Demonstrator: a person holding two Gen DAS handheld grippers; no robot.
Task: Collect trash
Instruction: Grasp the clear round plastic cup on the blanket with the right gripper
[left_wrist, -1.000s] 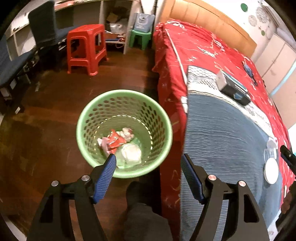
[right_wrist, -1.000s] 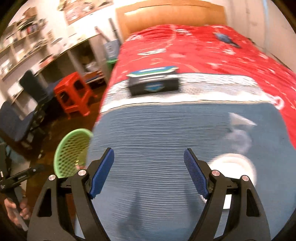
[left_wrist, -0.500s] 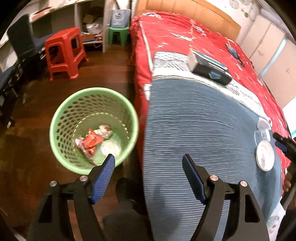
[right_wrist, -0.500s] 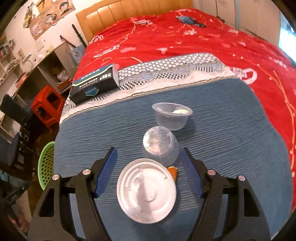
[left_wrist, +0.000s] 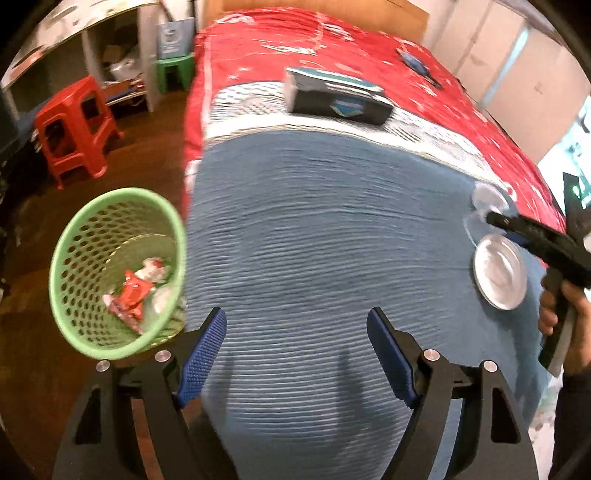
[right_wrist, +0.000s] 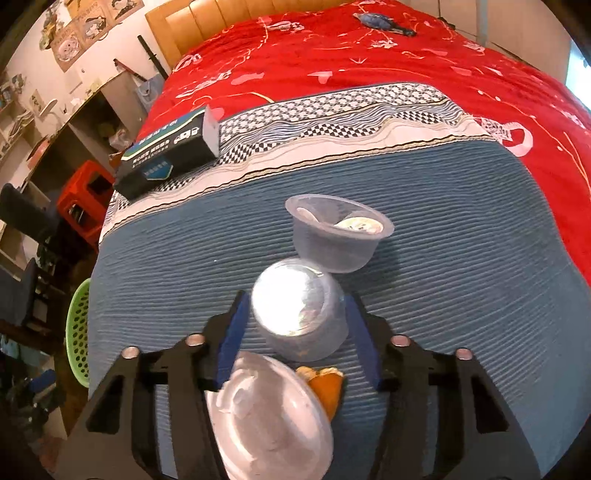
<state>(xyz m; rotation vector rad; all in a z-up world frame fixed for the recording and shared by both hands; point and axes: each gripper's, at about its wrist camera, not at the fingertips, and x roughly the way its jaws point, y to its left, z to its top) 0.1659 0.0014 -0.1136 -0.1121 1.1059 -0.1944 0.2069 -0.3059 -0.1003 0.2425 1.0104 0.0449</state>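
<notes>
- On the blue blanket (right_wrist: 461, 258) of the bed, the right hand-held gripper (right_wrist: 295, 343) is spread wide with its blue pads either side of an upturned clear cup (right_wrist: 301, 314), apparently not yet squeezing it.
- That cup looks like thin plastic: light, slick, easily crushed. I'd pinch gently across the side wall, low and square, or it may pop out.
- At 12 o'clock from it, touching or nearly so, stands a second clear tub (right_wrist: 338, 230) with something pale inside; a nudge could tip it.
- At 6 o'clock lies a white lid (right_wrist: 269, 417), with an orange scrap (right_wrist: 327, 384) just beside it. Both sit under the gripper and may get dragged.
- The left hand-held gripper (left_wrist: 295, 354) hovers spread and empty over the blanket's near edge.
- The green basket (left_wrist: 74, 229) sits on the floor at its 9 o'clock, red wrappers (left_wrist: 135, 291) already inside.
- A dark box (right_wrist: 170, 151) lies at 11 o'clock, well apart, out of the way.
- A red stool (left_wrist: 74, 125) stands beyond the basket.
</notes>
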